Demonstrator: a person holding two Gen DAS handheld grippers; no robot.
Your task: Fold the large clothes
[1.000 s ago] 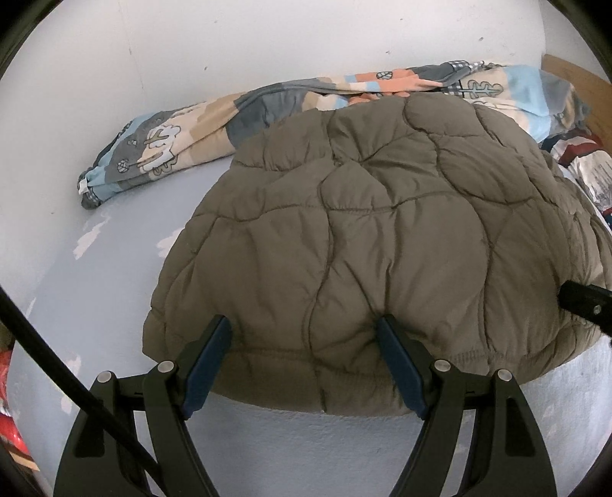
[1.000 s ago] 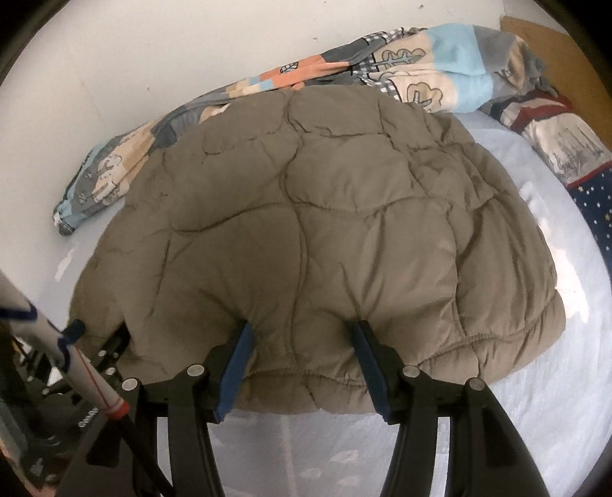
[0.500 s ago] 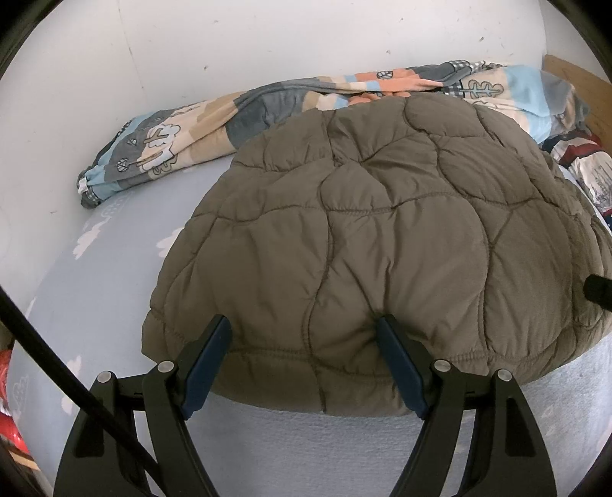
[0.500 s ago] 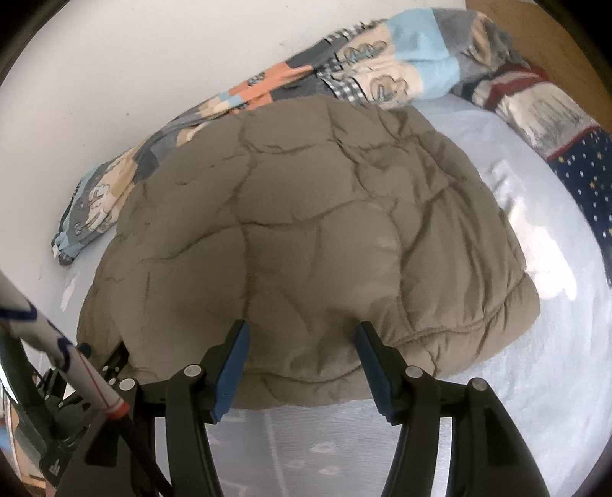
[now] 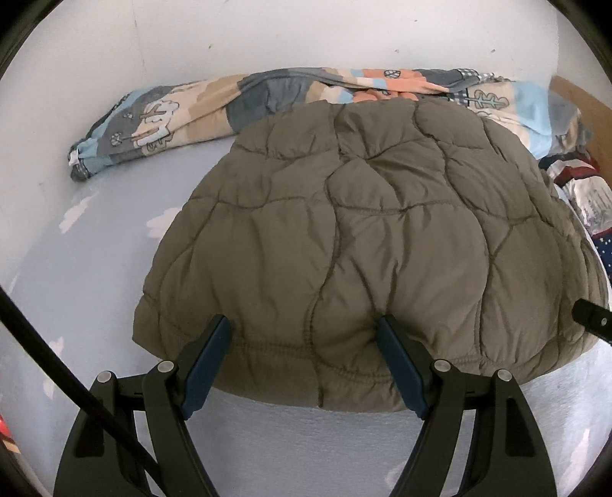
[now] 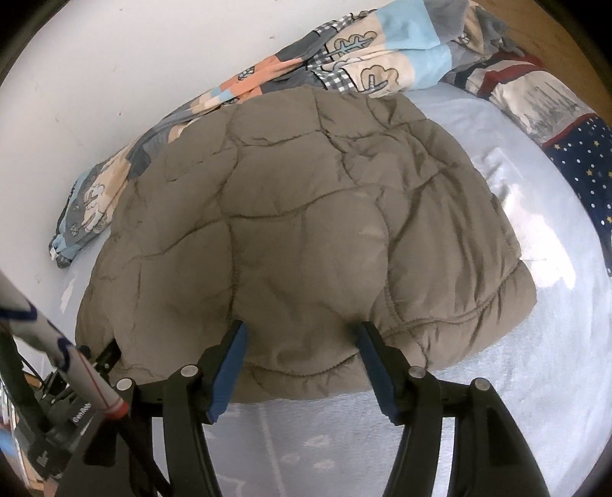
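Note:
An olive quilted puffer jacket (image 5: 363, 229) lies folded in a rounded heap on the pale blue bed sheet (image 5: 76, 267). My left gripper (image 5: 302, 321) stands open at the jacket's near hem, fingers wide apart and the puffy hem bulging between them. My right gripper (image 6: 302, 325) sits further right on the same hem of the jacket (image 6: 298, 210). Its jaws are opening, with a bulge of fabric between them and not squeezed. A black part of the right gripper (image 5: 591, 317) shows at the jacket's right edge.
A rolled patterned duvet (image 5: 172, 114) lies along the white wall behind the jacket. Red, white and navy star-print bedding (image 6: 585, 160) lies at the right, by a wooden board (image 6: 554, 23). Bare sheet (image 6: 497, 401) spreads in front and right. A black cable (image 5: 57, 363) crosses the lower left.
The right gripper has rolled, so the jacket looks tilted in its view, and its fingers stand a little wider apart. The left gripper has kept its place at the hem.

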